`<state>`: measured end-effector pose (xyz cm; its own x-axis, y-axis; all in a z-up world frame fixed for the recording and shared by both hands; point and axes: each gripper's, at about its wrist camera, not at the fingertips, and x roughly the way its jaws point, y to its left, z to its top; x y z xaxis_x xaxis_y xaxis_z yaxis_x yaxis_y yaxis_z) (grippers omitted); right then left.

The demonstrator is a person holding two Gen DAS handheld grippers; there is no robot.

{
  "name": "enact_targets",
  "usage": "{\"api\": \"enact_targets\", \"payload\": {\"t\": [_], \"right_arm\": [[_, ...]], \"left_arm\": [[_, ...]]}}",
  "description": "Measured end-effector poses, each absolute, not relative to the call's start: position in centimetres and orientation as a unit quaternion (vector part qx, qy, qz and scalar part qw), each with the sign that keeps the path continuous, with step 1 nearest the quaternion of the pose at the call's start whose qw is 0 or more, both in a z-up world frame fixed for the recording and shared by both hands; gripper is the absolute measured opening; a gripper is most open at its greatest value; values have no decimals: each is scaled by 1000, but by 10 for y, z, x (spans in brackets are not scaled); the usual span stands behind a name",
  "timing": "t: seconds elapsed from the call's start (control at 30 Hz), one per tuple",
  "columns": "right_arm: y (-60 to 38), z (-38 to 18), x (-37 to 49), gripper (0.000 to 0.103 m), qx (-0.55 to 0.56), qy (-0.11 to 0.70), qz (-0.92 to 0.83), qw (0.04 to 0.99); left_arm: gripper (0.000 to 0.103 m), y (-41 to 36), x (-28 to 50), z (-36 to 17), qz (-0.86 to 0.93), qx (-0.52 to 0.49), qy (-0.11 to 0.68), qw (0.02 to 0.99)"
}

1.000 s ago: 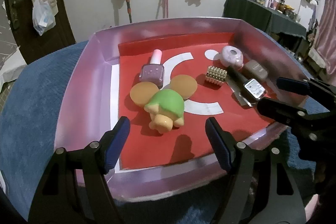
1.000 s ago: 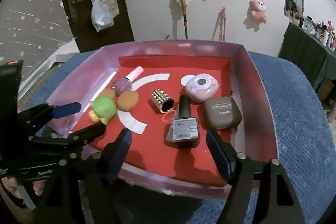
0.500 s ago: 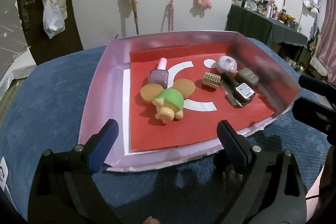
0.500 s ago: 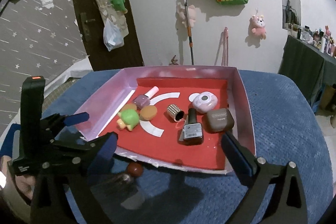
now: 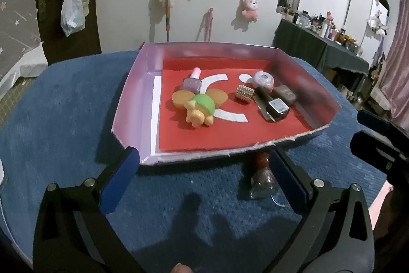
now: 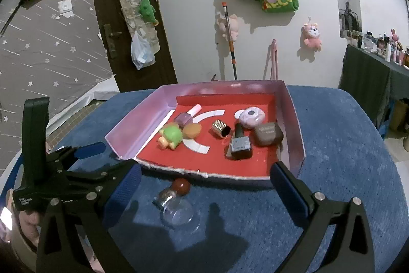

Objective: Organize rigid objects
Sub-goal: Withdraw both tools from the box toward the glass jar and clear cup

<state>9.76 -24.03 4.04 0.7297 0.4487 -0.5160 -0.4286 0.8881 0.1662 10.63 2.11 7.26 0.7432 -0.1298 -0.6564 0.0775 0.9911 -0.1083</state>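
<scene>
We had drawn both the left hand-held gripper (image 5: 202, 178) and right hand-held gripper (image 6: 204, 186) back from the pink-walled, red-floored cardboard tray (image 5: 133, 94), jaws now wide and empty, leaving one clear round glass bottle with a red stopper (image 6: 176, 206) unsorted just outside the tray's near edge.

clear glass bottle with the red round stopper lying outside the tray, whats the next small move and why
Probably lower the right gripper over the clear glass bottle with the red round stopper. It lies on the blue cloth in front of the pink tray with the red floor, the only item outside, and both grippers are open and empty.
</scene>
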Motion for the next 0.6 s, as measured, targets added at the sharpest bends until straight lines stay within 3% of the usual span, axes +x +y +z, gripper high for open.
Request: {"api": "enact_targets", "payload": {"t": [0.6], "right_arm": [[-250,5,72,103,30,322,225,919]], "left_arm": [[103,23,75,48,-60,-42,367,927]]}}
